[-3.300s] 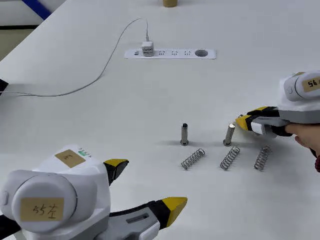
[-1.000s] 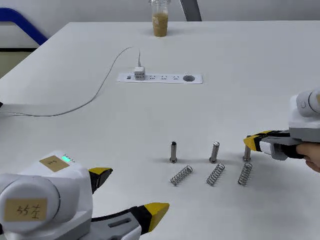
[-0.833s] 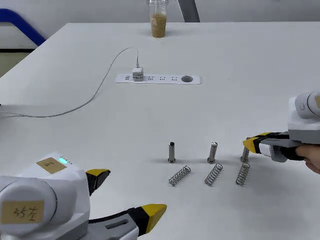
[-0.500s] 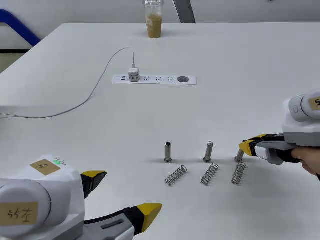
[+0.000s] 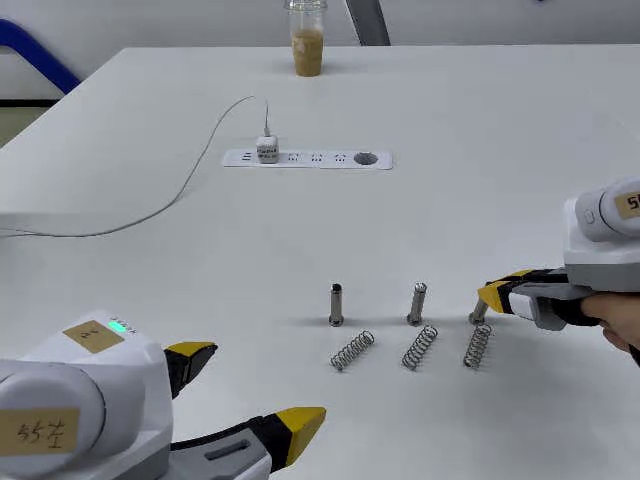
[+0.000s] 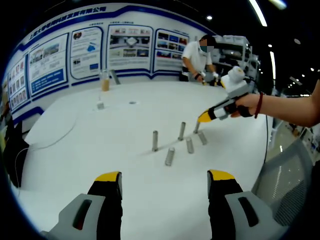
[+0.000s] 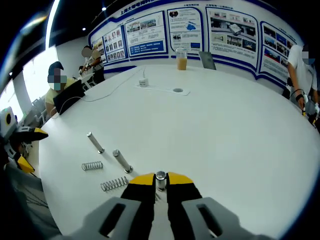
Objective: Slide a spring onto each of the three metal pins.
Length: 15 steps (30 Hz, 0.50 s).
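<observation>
White counter [image 5: 450, 120] all round, bare and wide, with wall posters showing behind it in both gripper views. Right of its middle, on the side near me, three metal pins stand in a row running left to right: left pin [image 5: 336, 304], middle pin [image 5: 417, 303], right pin [image 5: 479, 312]. No pin has a spring on it yet.

Right tongs [image 5: 492, 296] come in from the right-hand side, low over the counter, pressed together on the right pin. In the right gripper view its round top sits between the yellow tips. That pin looks tilted a little, though I can't say how far.

Left tongs [image 5: 250, 388] are spread wide, holding nothing, hanging toward the near left corner and well apart from the row.

Now the relation that matters. Each spring lies on its side just nearside of its pin: left spring [image 5: 352, 350], middle spring [image 5: 420, 347], right spring [image 5: 477, 344]. All three long axes slant from near-left up to far-right. The pins point up, so I reckon any spring must be tipped upright before it can drop over a pin top.

The right tongs are far nearer, with the right spring just beside them. There's open room on every side. The power strip [image 5: 305, 158], its cable [image 5: 180, 190] and the cup [image 5: 307, 38] sit well away toward the far edge.
</observation>
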Tool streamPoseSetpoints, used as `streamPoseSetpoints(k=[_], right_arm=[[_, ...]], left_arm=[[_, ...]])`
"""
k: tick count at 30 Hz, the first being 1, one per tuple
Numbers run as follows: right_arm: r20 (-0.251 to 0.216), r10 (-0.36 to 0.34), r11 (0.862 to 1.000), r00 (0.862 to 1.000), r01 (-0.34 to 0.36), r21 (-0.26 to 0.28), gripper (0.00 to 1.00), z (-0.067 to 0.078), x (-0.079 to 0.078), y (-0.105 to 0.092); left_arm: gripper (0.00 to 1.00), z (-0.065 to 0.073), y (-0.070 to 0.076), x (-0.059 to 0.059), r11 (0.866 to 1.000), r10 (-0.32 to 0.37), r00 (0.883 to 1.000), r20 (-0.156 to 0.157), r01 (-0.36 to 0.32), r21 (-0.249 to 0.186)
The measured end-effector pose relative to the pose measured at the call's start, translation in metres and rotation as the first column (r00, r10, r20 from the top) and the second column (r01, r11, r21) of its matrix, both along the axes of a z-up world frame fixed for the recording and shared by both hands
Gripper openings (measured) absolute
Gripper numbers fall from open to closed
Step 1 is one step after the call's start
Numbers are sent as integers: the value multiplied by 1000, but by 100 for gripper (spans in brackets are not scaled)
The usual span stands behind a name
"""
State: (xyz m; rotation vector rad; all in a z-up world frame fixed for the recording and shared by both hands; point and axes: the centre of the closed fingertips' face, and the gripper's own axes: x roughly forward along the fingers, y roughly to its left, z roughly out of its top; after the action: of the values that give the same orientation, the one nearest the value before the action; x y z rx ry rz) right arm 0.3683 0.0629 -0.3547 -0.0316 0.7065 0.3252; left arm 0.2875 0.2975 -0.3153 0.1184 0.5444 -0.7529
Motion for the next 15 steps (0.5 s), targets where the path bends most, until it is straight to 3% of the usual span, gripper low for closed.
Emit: streamPoseSetpoints(k=[3, 15], right_arm=[[7, -9, 1000, 1000, 9, 23, 10, 1, -2, 1], [89, -13, 998, 996, 8, 65, 24, 27, -5, 0]], left_arm=[[70, 0, -1, 0, 1000, -2, 1000, 1, 2, 1], [69, -1, -5, 1, 1000, -25, 1000, 5, 24, 10]])
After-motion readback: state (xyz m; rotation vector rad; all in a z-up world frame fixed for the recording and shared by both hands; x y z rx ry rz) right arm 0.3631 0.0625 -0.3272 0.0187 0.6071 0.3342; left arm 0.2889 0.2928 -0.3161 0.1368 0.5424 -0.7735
